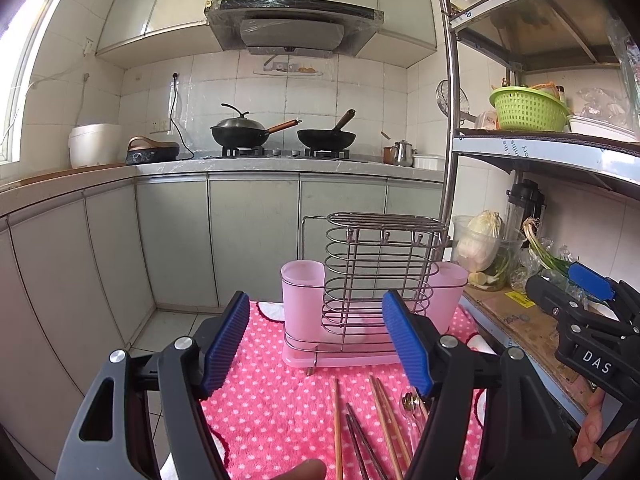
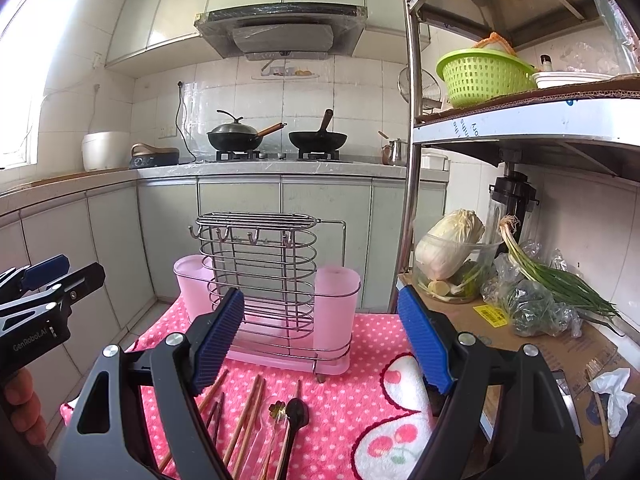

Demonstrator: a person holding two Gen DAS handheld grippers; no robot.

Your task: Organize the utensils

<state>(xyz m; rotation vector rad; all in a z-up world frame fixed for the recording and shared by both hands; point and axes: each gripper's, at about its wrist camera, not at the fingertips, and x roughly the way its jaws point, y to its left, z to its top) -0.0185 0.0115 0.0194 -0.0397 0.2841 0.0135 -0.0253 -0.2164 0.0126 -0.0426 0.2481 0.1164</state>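
A wire utensil rack [image 1: 368, 272] [image 2: 264, 276] with two pink plastic cups [image 1: 303, 296] [image 2: 335, 304] stands on a pink dotted cloth [image 1: 272, 396] [image 2: 352, 384]. Several wooden chopsticks [image 1: 384, 420] [image 2: 244, 420], a dark spoon [image 2: 297, 410] and a small gold-headed utensil [image 2: 277, 409] lie on the cloth in front of the rack. My left gripper [image 1: 320, 340] is open and empty above the chopsticks. My right gripper [image 2: 324, 340] is open and empty above the utensils. Each gripper shows at the edge of the other view.
A metal shelf unit [image 2: 412, 160] stands to the right with a cabbage in a clear bowl [image 2: 448, 256], green onions [image 2: 560, 280] and a green basket [image 2: 480, 76]. Kitchen counter with two woks [image 1: 280, 132] lies behind. The cloth's left edge drops to the floor.
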